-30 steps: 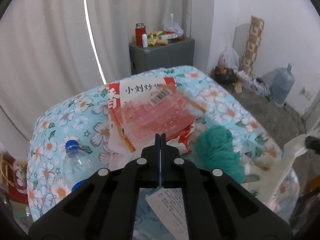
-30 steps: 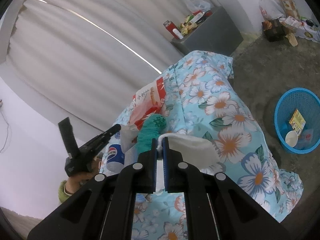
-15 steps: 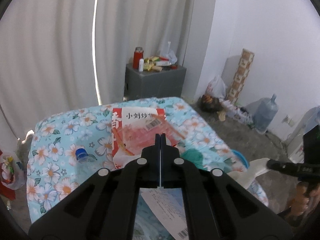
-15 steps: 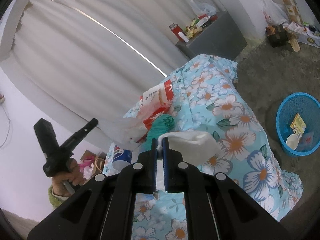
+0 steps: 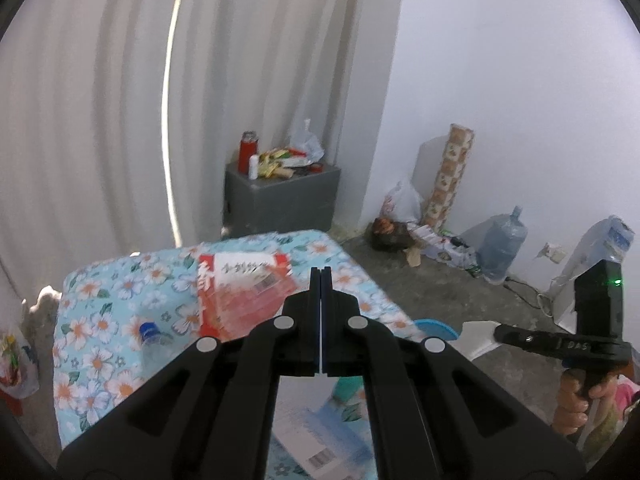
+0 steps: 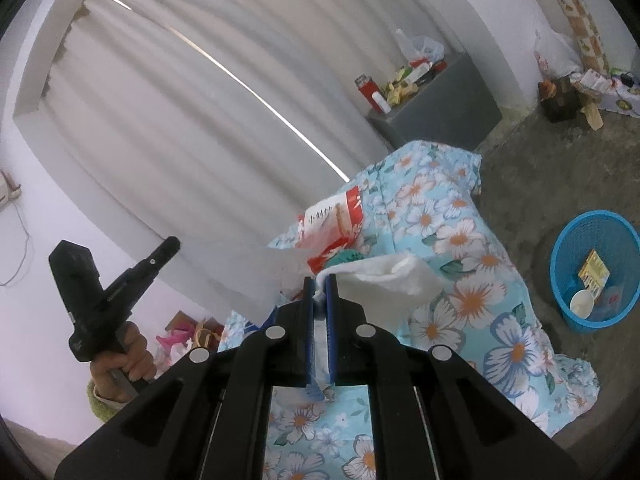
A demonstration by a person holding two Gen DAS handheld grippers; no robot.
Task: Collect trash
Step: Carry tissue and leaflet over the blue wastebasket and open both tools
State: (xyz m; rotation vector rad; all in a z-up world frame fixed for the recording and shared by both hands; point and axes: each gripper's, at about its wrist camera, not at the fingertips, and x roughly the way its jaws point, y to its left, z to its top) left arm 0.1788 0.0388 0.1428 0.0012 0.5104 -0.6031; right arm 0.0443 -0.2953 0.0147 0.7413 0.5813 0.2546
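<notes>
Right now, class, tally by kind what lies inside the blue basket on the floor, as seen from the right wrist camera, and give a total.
Blue basket contents:
Yellow packet: 1
White cup: 1
Clear wrapper with a red mark: 1
Total: 3 (anything underneath is hidden)

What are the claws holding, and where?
The right claw pinches the white tissue by its near edge. The left claw is shut on nothing.
</notes>
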